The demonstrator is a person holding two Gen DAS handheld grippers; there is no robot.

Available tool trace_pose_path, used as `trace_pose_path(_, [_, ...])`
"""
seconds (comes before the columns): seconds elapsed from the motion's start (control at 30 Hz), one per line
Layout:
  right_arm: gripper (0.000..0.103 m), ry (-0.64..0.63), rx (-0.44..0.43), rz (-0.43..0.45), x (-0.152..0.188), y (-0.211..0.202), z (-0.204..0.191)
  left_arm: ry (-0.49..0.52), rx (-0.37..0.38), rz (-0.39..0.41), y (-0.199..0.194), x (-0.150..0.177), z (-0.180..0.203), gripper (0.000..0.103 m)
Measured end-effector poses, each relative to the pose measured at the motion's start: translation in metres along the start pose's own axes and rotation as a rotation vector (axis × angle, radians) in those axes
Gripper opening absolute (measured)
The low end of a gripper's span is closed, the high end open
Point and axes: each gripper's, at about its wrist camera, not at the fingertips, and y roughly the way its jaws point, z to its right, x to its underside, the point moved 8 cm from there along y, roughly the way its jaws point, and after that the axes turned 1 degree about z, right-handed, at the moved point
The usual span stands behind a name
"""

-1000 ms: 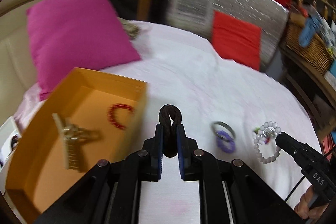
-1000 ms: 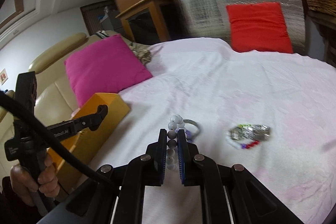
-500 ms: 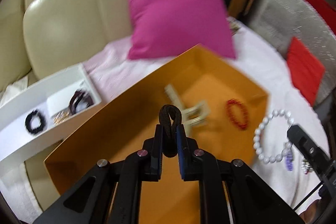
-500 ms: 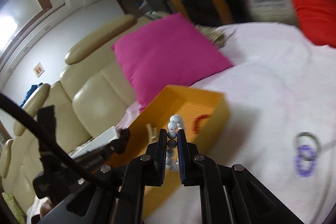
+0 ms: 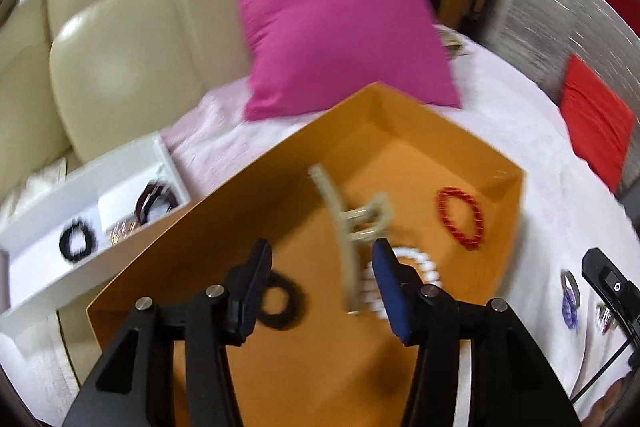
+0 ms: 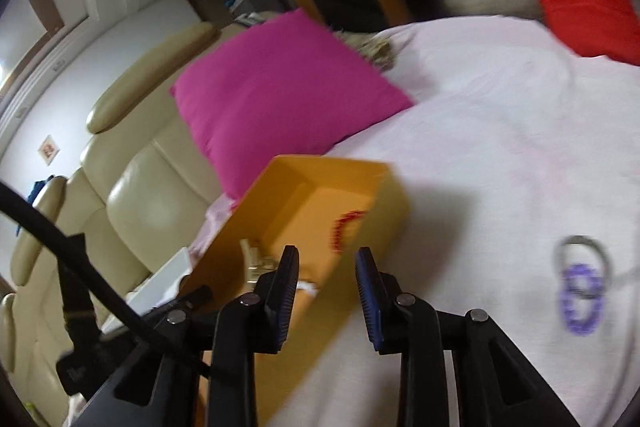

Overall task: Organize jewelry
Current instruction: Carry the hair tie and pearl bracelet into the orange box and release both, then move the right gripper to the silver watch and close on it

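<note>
left gripper (image 5: 322,273) jaws spread wide, nothing between them, pointing forward and down; right gripper (image 6: 327,279) jaws also wide apart and empty, angled down, left gripper's handle visible at its left

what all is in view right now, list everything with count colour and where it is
orange box: 1, orange, on the white cover
hair tie: 1, black, in the box
pearl bracelet: 1, white, in the box
hair claw: 1, beige, in the box
red bracelet: 1, red, in the box
purple bracelet: 1, purple, on the cover
metal ring: 1, grey, beside it
white tray: 1, left of the box
pink cushion: 1, behind the box
left gripper: open, over the box
right gripper: open
</note>
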Motion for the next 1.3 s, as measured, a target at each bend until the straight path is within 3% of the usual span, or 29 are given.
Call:
trace_pose_path(0.17, [0.032, 0.023, 0.101, 0.012, 0.008, -0.050, 0.056, 0.173, 0.005, 0.105, -0.023, 0.003, 0.067, 0.064])
trace_pose_path(0.4, [0.032, 0.066, 0.209, 0.026, 0.025, -0.117, 0.120, 0.351, 0.073, 0.161, -0.043, 0.024, 0.156, 0.065])
trace_pose_path(0.47, [0.036, 0.083, 0.233, 0.042, 0.028, -0.138, 0.138, 0.392, 0.090, 0.166, -0.045, 0.031, 0.176, 0.065])
trace_pose_path(0.57, [0.050, 0.106, 0.261, 0.084, 0.029, -0.163, 0.159, 0.429, 0.103, 0.163, -0.045, 0.040, 0.198, 0.065])
trace_pose_path(0.73, [0.050, 0.186, 0.270, 0.126, 0.036, -0.180, 0.193, 0.474, 0.108, 0.147, -0.043, 0.056, 0.224, 0.065])
trace_pose_path(0.9, [0.050, 0.266, 0.275, 0.108, 0.037, -0.182, 0.214, 0.511, 0.099, 0.135, -0.039, 0.067, 0.240, 0.065])
trace_pose_path(1.3, [0.050, 0.337, 0.276, 0.068, 0.042, -0.179, 0.231, 0.524, 0.075, 0.082, -0.023, 0.076, 0.248, 0.065])
